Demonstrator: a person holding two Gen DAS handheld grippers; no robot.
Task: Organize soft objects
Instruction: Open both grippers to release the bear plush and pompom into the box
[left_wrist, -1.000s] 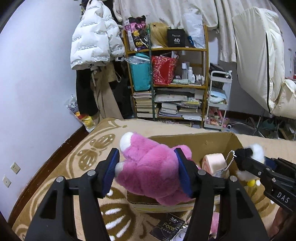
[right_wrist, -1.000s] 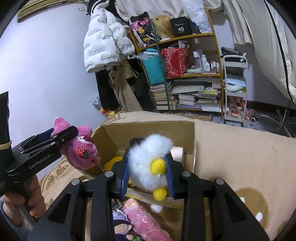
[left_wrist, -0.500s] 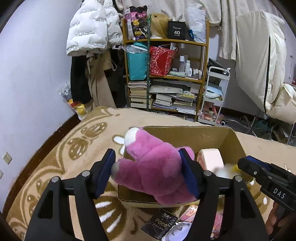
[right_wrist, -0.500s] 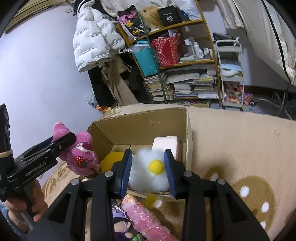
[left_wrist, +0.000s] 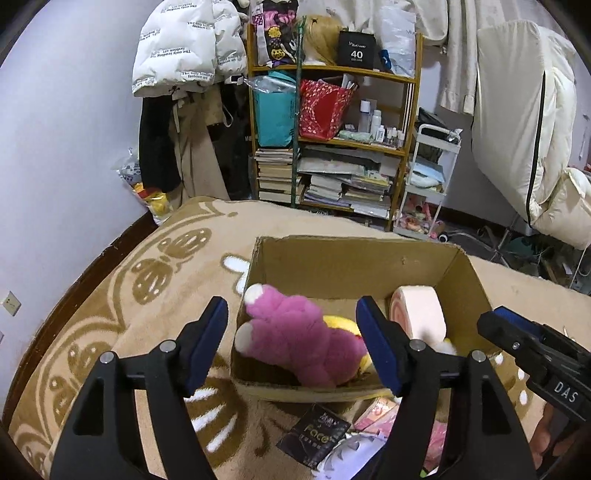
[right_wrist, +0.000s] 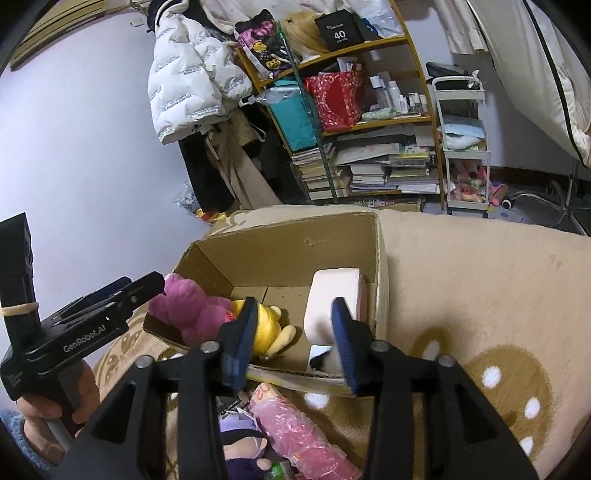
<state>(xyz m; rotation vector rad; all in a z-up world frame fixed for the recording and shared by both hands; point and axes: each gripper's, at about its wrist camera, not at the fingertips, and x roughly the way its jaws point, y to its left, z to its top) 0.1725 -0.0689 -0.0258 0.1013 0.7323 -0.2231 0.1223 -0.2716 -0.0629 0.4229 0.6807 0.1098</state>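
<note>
Above the cardboard box (left_wrist: 354, 258) on the patterned blanket (left_wrist: 155, 288), both claws hang with their jaws spread wide and nothing between them. From how the left claw (left_wrist: 291, 343) and right claw (right_wrist: 291, 338) stand over the open top, I judge each is placed to let a toy fall straight in rather than be laid down. Inside the box, the pink plush (left_wrist: 295, 339) lies on its side against the left wall, resting partly on a yellow plush (right_wrist: 266, 328) in the middle. A pale pink roll-shaped cushion (right_wrist: 334, 295) stands against the right wall. At the near right corner a white fluffy toy (right_wrist: 325, 360) shows only in part behind the right claw's finger, so how it lies is unclear. Outside the box, just in front of its near wall, a purple-haired doll (right_wrist: 240, 443), a pink plastic-wrapped item (right_wrist: 295, 432) and a black packet (left_wrist: 314, 434) lie on the blanket, not yet sorted
</note>
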